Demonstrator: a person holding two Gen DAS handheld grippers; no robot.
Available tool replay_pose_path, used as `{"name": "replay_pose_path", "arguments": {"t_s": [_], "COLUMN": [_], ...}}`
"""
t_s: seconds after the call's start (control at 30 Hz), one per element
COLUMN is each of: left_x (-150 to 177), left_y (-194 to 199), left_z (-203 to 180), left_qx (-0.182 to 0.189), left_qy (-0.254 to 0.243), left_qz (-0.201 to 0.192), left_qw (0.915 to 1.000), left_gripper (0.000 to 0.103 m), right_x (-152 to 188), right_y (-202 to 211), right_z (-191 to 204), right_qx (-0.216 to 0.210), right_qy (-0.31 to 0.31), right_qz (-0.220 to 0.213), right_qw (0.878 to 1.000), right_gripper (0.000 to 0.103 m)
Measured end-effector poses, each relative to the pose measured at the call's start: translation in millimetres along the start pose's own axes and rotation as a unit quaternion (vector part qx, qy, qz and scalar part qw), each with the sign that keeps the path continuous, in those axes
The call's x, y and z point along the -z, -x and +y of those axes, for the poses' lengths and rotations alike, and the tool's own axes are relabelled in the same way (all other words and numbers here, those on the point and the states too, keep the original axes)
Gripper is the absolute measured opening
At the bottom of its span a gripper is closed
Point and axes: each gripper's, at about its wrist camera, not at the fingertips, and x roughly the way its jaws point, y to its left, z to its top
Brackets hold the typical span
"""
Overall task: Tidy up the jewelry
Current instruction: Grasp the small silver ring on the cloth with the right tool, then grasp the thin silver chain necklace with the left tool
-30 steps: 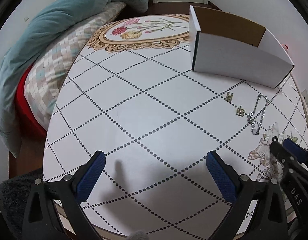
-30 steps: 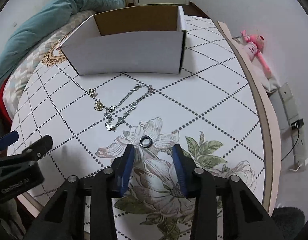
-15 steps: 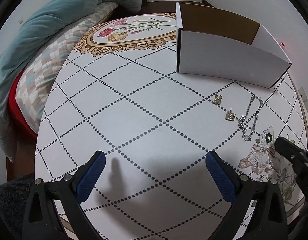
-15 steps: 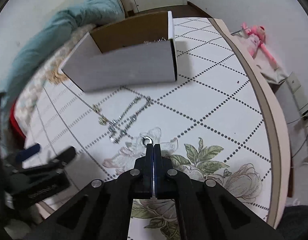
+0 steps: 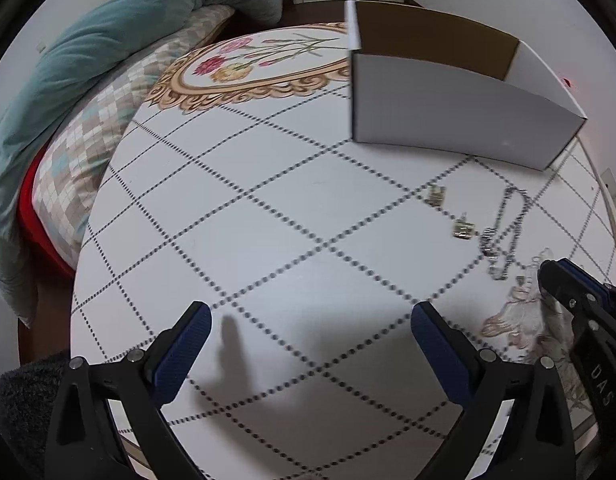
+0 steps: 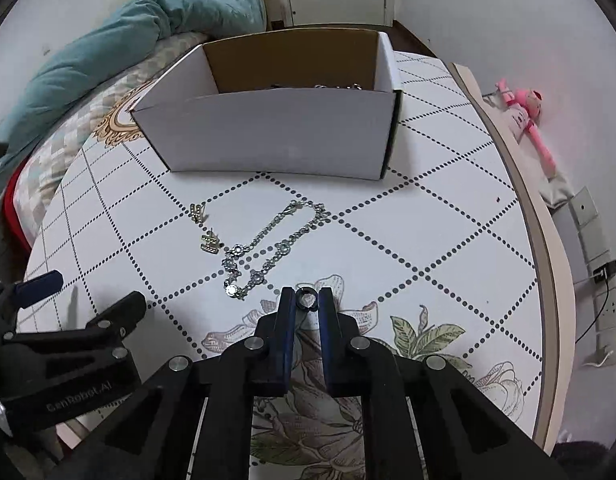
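While the left gripper (image 5: 308, 344) is hovering wide apart, the right gripper (image 6: 307, 300) is pinching a small dark ring (image 6: 307, 299); linked silver bracelet (image 6: 268, 252) lying near the white cardboard box (image 6: 276, 132), on the dotted table (image 6: 428, 232).

Smooth printed floral table (image 6: 448, 240); matt white cardboard box (image 6: 276, 132), raw brown inside; shiny silver metal chain bracelet (image 6: 268, 248); gold metal earrings (image 6: 209, 243); soft teal cloth duvet (image 5: 88, 68).
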Motion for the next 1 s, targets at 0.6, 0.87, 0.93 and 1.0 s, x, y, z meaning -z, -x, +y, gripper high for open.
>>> {"name": "replay_pose_path", "arguments": {"t_s": [0.6, 0.87, 0.93, 1.0], "left_x": [-22, -28, -25, -23], "left_y": [5, 10, 19, 26], "left_z": [-91, -74, -65, -58], "left_qx": [0.095, 0.131, 0.136, 0.137], "left_qy": [-0.097, -0.078, -0.077, -0.074], "left_qz": [-0.030, -0.018, -0.023, -0.024], "left_qw": [0.9903, 0.9881, 0.9875, 0.9875], "left_gripper": [0.028, 0.005, 0.005, 0.005], "right_x": [4, 2, -1, -4], "right_y": [9, 22, 30, 36], "right_z": [-75, -88, -90, -91], "right_qx": [0.014, 0.011, 0.006, 0.004], "right_qy": [-0.111, -0.126, -0.129, -0.131], "right_qz": [-0.004, -0.016, -0.023, -0.028], "right_qw": [0.994, 0.992, 0.991, 0.991], "right_gripper": [0.012, 0.011, 0.000, 0.000]}}
